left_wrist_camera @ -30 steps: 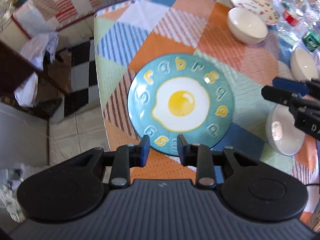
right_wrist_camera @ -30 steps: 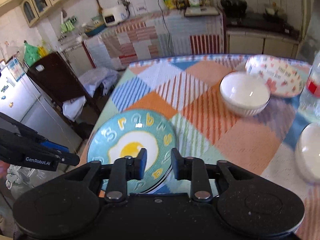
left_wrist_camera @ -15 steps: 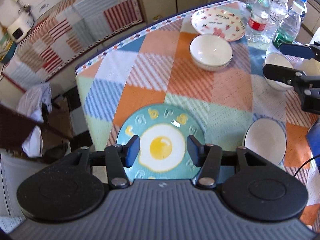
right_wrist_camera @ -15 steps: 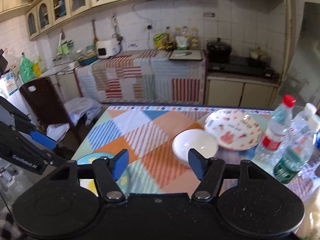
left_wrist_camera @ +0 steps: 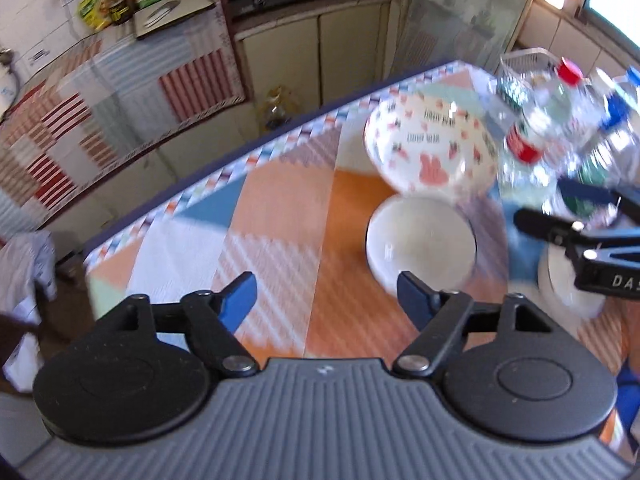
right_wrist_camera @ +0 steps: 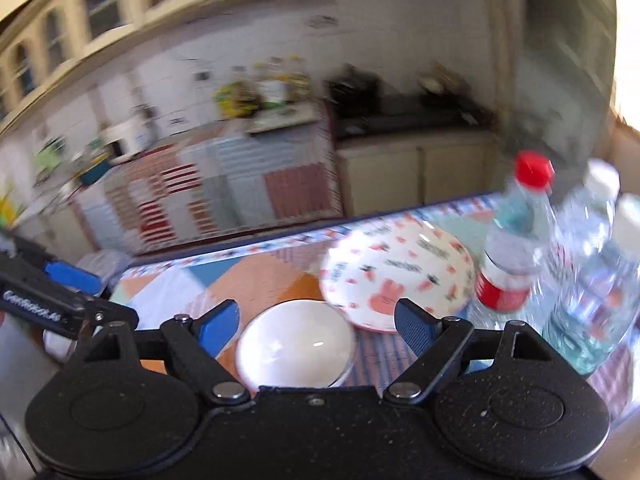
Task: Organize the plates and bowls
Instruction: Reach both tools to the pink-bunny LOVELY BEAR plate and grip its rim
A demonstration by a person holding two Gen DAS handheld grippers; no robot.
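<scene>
A white bowl sits on the patchwork tablecloth, with a white plate with pink rabbit prints just behind it. My left gripper is open and empty above the cloth, left of the bowl. My right gripper is open and empty, with the same bowl between its fingers in the view and the rabbit plate beyond. The right gripper also shows at the right of the left wrist view, over a second white bowl. The left gripper shows at the left of the right wrist view.
Several clear water bottles stand at the table's right, close to the rabbit plate. The table's far edge runs behind the dishes. Kitchen counters and cabinets lie beyond it.
Both grippers have opened wide and swung up and forward. The egg-pattern plate has dropped out of both views. The white bowl and rabbit plate are now nearer.
</scene>
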